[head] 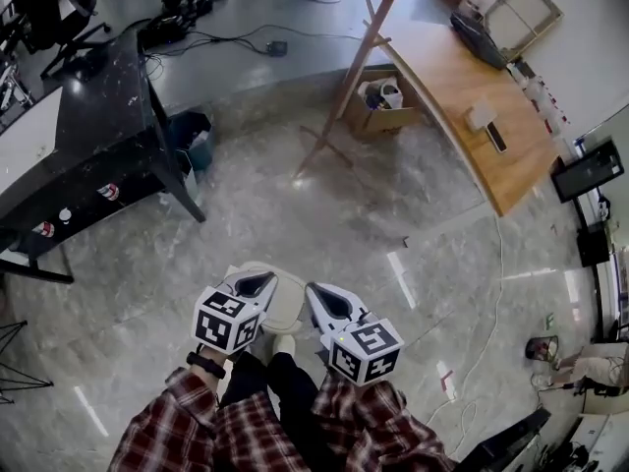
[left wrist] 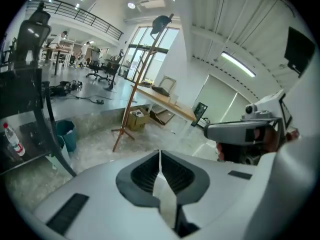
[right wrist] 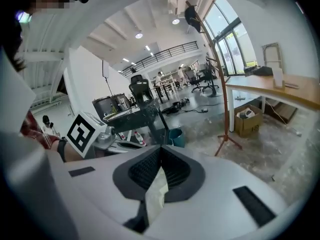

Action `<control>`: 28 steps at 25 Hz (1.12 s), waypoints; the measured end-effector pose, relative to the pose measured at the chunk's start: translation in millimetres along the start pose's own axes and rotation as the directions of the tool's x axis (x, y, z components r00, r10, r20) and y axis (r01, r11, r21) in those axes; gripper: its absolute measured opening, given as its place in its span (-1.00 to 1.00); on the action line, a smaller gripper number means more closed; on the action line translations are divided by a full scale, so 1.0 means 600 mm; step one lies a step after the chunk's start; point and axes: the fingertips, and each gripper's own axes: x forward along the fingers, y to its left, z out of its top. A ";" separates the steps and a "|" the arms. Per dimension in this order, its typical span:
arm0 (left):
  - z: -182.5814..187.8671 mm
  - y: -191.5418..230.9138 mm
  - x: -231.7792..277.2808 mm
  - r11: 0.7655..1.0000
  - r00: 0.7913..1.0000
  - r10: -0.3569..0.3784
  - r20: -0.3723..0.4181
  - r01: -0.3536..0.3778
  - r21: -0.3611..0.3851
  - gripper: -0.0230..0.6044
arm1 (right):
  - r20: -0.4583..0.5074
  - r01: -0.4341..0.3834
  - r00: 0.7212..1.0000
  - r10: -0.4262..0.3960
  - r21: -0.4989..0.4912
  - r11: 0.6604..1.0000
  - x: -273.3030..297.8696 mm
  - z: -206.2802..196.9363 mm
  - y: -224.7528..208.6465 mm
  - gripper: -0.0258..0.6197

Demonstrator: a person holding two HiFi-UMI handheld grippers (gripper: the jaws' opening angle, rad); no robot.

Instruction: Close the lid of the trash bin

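Trash bin (head: 284,311) head-view only, left tool (head: 257,281), right tool (head: 326,301) flanking

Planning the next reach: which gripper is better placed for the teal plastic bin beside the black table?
Left, probably: the teal plastic bin stands on the left gripper's side; the right gripper is farther.

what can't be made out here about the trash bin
Pale cream object on the floor: head view, mostly covered by left gripper and right gripper; bin or lid unclear.
Small teal bin: left gripper view, too small, partly behind black table leg; lid unreadable.
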 end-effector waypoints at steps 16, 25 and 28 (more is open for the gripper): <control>0.234 -0.153 -0.285 0.996 0.907 -0.057 0.417 0.025 0.082 -0.89 | 0.191 -0.160 0.959 0.208 -0.239 0.958 -0.100 0.239 0.173 -0.88; 0.247 -0.185 -0.310 0.993 0.885 -0.047 0.464 -0.009 0.117 -0.89 | 0.211 -0.173 0.951 0.227 -0.247 0.953 -0.134 0.239 0.177 -0.88; 0.246 -0.191 -0.304 0.989 0.889 -0.056 0.455 -0.013 0.148 -0.89 | 0.224 -0.166 0.949 0.222 -0.244 0.956 -0.137 0.242 0.175 -0.88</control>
